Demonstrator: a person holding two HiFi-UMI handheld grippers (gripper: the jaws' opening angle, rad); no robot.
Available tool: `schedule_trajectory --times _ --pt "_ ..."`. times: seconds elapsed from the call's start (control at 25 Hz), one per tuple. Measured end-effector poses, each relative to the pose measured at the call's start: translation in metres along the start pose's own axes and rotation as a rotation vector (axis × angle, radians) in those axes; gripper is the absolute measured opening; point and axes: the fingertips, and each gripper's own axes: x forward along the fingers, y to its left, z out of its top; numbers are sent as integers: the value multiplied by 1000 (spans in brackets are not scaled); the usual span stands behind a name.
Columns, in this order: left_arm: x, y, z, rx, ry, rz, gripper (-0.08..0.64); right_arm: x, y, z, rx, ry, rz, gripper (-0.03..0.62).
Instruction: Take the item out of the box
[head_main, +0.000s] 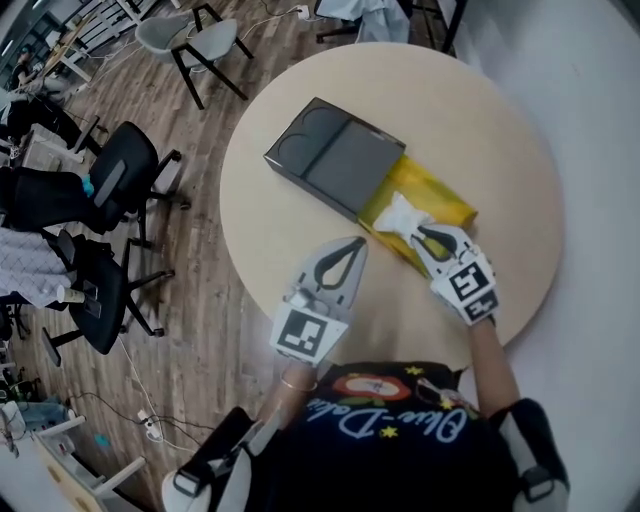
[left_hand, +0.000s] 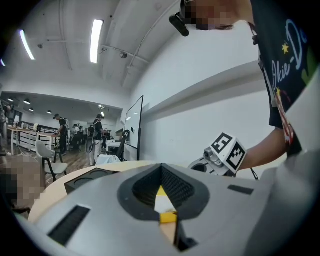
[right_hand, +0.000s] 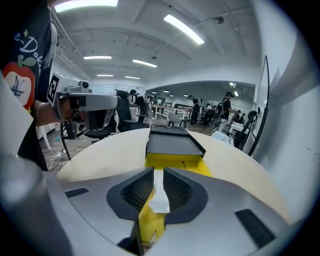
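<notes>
On the round table lies a dark grey box (head_main: 335, 160) with its yellow inner tray (head_main: 435, 200) slid out toward me. A white packet (head_main: 398, 214) sits at the tray's near end, and my right gripper (head_main: 415, 232) is shut on it. In the right gripper view the white packet (right_hand: 158, 192) is pinched between the jaws, with the yellow tray (right_hand: 192, 165) and the dark box (right_hand: 172, 142) beyond. My left gripper (head_main: 357, 244) hovers over the table just left of the tray, shut and holding nothing. Its own view shows the jaws (left_hand: 161, 172) meeting.
The round beige table (head_main: 290, 110) has its near edge just under both grippers. Black office chairs (head_main: 115, 180) and a grey chair (head_main: 195, 40) stand on the wood floor to the left. People stand far off in the room (left_hand: 95, 135).
</notes>
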Motion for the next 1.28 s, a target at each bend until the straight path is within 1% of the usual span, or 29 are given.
schedule_trajectory --times 0.08,0.16,0.24,0.48,0.64,0.72,0.84,1.08,1.12,1.16,1.28 --pt "3 3 -5 -2 7 -15 -14 10 2 -9 -23 60 23 40" --pt "5 6 -7 -7 11 -25 -14 19 5 -17 -54 131 47 65" --pt "6 9 -8 -18 11 -26 -14 28 5 -25 -91 184 54 71" --pt "4 23 -10 -37 15 -7 -14 45 2 -36 -128 255 75 71" --pt "5 28 -15 -49 26 7 -14 57 2 -58 -206 357 100 71" --pt "3 30 -13 -48 23 10 -14 61 5 -62 -248 396 106 71" --pt "0 34 -12 -36 21 11 -14 67 8 -60 -264 399 97 71" --pt "-3 36 -14 -46 21 17 -14 71 8 -61 -244 391 72 69" --pt "-3 35 -14 -48 21 17 -14 70 8 -61 -238 388 69 54" --pt "-3 35 -14 -47 20 18 -14 69 7 -61 -232 388 65 26" --pt "-5 33 -14 -39 23 20 -14 66 5 -64 -210 386 52 14"
